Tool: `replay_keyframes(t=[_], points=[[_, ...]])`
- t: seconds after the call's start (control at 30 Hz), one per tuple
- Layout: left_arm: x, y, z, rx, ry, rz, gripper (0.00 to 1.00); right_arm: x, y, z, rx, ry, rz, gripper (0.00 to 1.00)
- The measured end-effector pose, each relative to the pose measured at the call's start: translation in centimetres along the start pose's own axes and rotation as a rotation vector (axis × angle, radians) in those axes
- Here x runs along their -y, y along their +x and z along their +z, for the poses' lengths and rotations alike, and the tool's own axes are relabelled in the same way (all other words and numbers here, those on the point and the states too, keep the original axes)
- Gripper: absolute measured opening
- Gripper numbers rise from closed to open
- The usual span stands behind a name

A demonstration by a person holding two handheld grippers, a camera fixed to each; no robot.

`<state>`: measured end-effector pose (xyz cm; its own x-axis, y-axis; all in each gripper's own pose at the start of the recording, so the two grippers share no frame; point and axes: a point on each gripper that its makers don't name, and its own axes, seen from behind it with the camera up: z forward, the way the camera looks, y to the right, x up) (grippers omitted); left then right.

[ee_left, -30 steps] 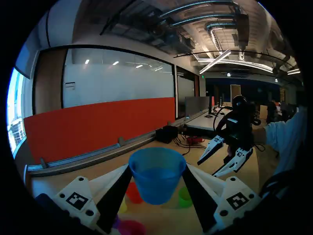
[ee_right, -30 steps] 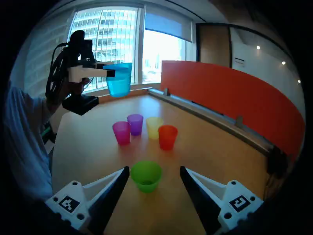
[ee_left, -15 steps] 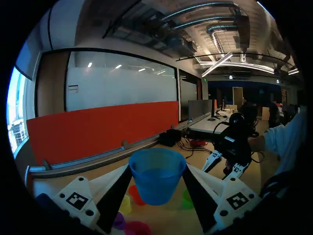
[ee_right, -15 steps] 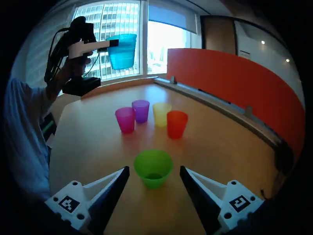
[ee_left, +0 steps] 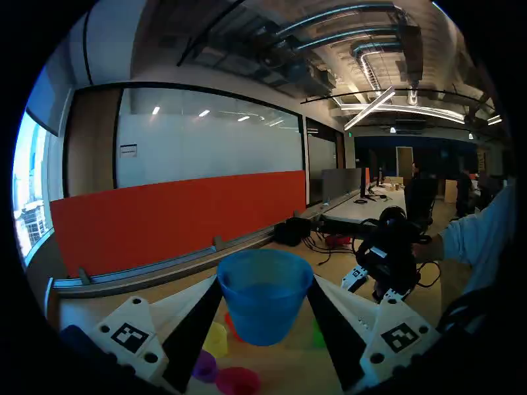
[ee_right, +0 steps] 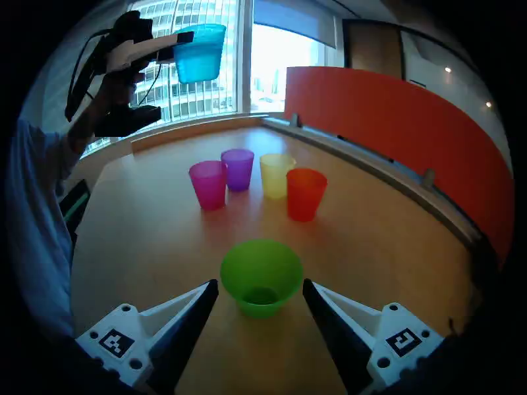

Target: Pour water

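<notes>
In the right gripper view, at far left: a pale sleeve (ee_right: pixel 33 217) and a hand (ee_right: pixel 112 85) holding the left gripper (ee_right: pixel 191 43) high against the window (ee_right: pixel 197 99). Clenched on the blue cup (ee_right: pixel 199 56), upright, well above the table (ee_right: pixel 145 250).

Farther right, in a close row on the far part of the table: pink cup (ee_right: pixel 208 184), purple cup (ee_right: pixel 237 168), yellow cup (ee_right: pixel 277 174), orange cup (ee_right: pixel 306 193). Nearer, at centre: green cup (ee_right: pixel 261 276), upright on the table, between the spread fingers of the right gripper (ee_right: pixel 260 284). Released, grasping nothing; no telling whether the tips brush the rim. At right, a red partition (ee_right: pixel 408 125) along the table edge.

In the left gripper view, low at left beneath the blue cup: yellow, purple and pink cups, then a bit of the orange one. At centre: blue cup (ee_left: pixel 265 316) pinched between both fingers, with water (ee_left: pixel 263 293) inside, roughly level. Just right of it, a sliver of green cup. Farther right, low near the table: right gripper (ee_left: pixel 373 286), with the hand holding it and a sleeve at the edge.
</notes>
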<state>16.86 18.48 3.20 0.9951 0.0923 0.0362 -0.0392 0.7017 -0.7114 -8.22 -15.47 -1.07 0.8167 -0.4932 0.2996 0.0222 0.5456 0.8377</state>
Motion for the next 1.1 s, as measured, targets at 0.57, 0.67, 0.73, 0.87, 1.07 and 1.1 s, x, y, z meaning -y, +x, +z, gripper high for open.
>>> replay_keyframes(t=[0.57, 0.67, 0.73, 0.87, 1.07, 1.1], points=[[0.0, -0.4, -0.5, 0.01, 0.003, 0.006, 0.87, -0.4, -0.3, 2.6, 0.02, -0.009, -0.004, 1.0], [0.0, -0.5, -0.5, 0.013, 0.003, 0.008, 0.87, -0.4, -0.4, 2.7, 0.023, -0.011, -0.009, 0.98], [0.0, -0.6, -0.5, 0.014, 0.002, 0.009, 0.87, -0.4, -0.5, 2.7, 0.024, -0.01, -0.011, 0.94], [0.0, -0.8, -0.5, 0.017, 0.001, 0.008, 0.87, -0.3, -0.5, 2.9, 0.019, -0.005, -0.01, 0.91], [0.1, -1.3, -0.5, 0.023, 0.0, 0.005, 0.87, -0.2, 0.2, 2.4, -0.006, -0.009, -0.003, 0.91], [0.1, -1.4, -0.4, 0.024, 0.0, 0.005, 0.87, -0.3, 0.4, 2.3, -0.013, -0.012, -0.003, 0.91]])
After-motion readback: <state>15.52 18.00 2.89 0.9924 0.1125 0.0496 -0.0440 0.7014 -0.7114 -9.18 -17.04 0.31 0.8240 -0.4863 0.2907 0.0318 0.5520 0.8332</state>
